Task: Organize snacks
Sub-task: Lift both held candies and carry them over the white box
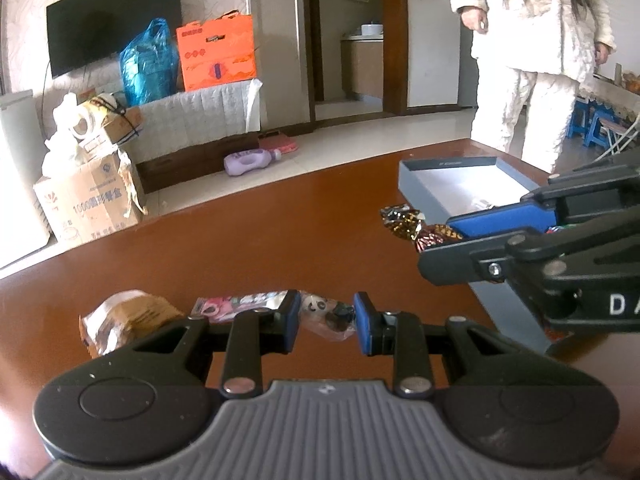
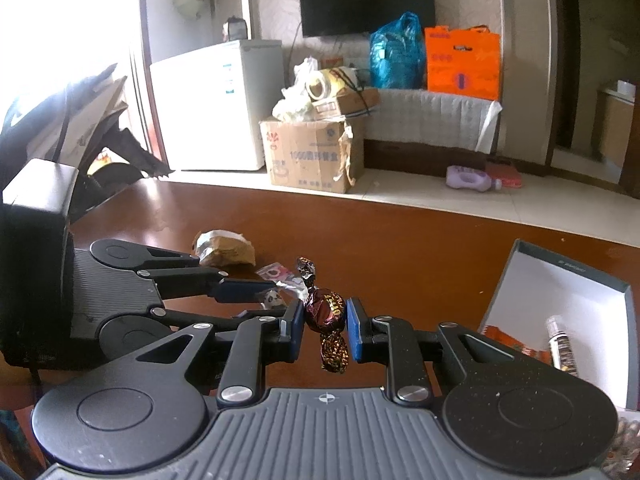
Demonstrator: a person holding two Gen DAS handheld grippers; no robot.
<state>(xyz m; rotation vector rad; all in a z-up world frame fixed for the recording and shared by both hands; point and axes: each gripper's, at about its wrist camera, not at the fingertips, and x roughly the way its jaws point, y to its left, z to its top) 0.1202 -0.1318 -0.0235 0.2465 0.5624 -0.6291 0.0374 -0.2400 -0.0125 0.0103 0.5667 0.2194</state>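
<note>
While the dark brown foil-wrapped candy with twisted ends (image 2: pixel 325 307) hangs upright above the worktop, the right hand-held gripper (image 2: pixel 325 322) grips it: both blue pads (image 2: pixel 297 322) press its round middle, one twisted tail standing above the pads and the other dangling below. From the left wrist view that gripper (image 1: pixel 448 240) reaches in from the right, its fingers close together over the near end of the box, with gold-and-brown wrapped candies (image 1: pixel 400 219) lying on the reddish-brown glossy worktop (image 1: pixel 260 248) just beside the box's near corner.

The shallow grey cardboard box with a white inside (image 2: pixel 568 280) sits to the right of the held candy; an orange packet (image 2: pixel 516 340) and a small upright tube-like item with a white cap (image 2: pixel 562 344) lie in it.

The left hand-held gripper (image 1: pixel 327 322) hangs low over the worktop with its jaws partly parted and nothing between them. Right ahead of its pads lies a clear-wrapped snack printed with a panda face (image 1: pixel 326 314), to its left a flat pink-and-silver printed sachet (image 1: pixel 236 305), and further left a crumpled tan and clear wrapped bun-like packet (image 1: pixel 128 318).

Beyond the worktop's edge, a lilac plastic bottle (image 1: pixel 250 160) lies on its side on the pale tiled floor, and a person in white quilted clothes (image 1: pixel 528 40) stands behind the box.
</note>
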